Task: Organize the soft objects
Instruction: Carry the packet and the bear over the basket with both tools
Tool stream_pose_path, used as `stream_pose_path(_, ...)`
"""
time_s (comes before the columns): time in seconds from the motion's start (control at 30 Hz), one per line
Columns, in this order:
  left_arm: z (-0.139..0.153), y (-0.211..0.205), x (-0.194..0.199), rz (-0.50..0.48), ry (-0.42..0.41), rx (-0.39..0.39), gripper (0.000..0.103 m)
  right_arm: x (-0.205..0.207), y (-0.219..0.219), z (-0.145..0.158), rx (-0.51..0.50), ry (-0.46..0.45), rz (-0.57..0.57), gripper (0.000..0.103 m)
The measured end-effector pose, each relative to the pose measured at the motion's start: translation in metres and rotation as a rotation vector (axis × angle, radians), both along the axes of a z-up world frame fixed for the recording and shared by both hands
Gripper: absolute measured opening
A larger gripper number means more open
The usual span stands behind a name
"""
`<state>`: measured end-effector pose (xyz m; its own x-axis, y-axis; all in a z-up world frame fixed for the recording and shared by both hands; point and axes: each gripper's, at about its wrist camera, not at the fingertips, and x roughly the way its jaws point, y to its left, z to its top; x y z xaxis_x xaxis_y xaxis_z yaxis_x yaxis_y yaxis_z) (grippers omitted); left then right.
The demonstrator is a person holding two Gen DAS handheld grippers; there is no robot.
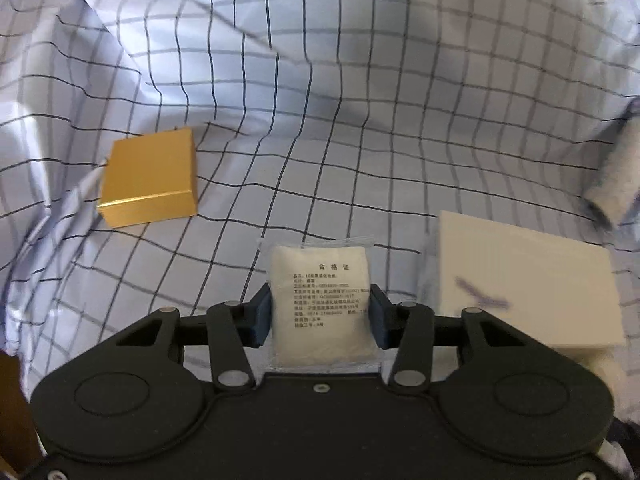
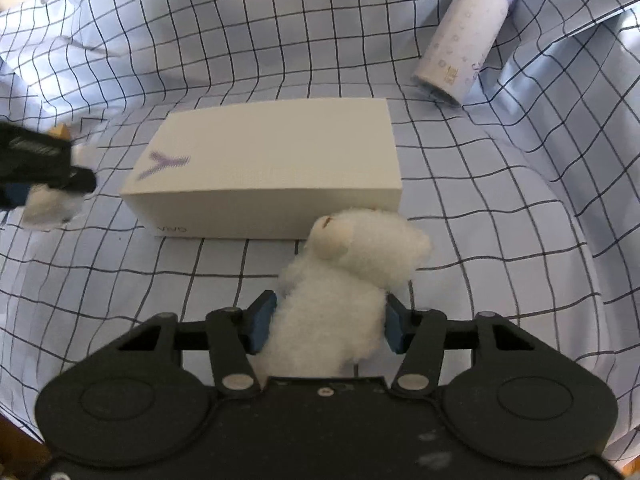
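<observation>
Gripping a white cotton-pad packet [image 1: 322,304] between both blue pads [image 1: 262,316], the left claw [image 1: 320,314] closed on its sides, the packet standing upright with printed black text facing the camera and its top edge rising above the fingertips. Hanging over a checked cloth [image 1: 360,120], rumpled and folded toward the far side. Lying flat on the cloth to the far left of the packet, well apart from it, a gold box [image 1: 150,178]. Sitting near on the right, a white box [image 1: 528,280] with a purple mark on its lid.

Clamping a fluffy white plush toy [image 2: 340,292] in the right claw [image 2: 326,324], pads pressing into the body on both sides, the head with its beige face leaning forward and to the right beyond the fingertips. Showing just beyond the toy's head, possibly touching it, the white box [image 2: 272,160], long side toward the camera, resting on the checked cloth [image 2: 500,220]. Lying on its side at the far right, well apart from the box, a lavender-capped patterned cylinder [image 2: 464,36]. Entering at the left edge, beside the box, the left claw [image 2: 36,184] with the packet [image 2: 48,206] in its grip, held above the cloth.
</observation>
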<state>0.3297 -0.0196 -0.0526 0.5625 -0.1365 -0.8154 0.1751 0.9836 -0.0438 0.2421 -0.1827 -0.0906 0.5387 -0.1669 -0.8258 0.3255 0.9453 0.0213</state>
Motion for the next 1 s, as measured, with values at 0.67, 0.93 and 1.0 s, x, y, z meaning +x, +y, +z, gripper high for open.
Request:
stream_pose_path(0.67,0.059,0.008,-0.176,-0.085,-0.063,-0.041,0.047,-0.15,0.016,0.119,0.09,-0.367,0.068,0.048)
stream_pose_path(0.93,0.046,0.014,-0.218,-0.084,0.005,-0.076,0.047,-0.216,0.018,0.129,0.114,-0.419,0.06,0.048)
stream_pose_path(1.0,0.043,0.015,-0.225,-0.075,0.008,-0.07,0.047,-0.228,0.021,0.129,0.115,-0.426,0.061,0.048)
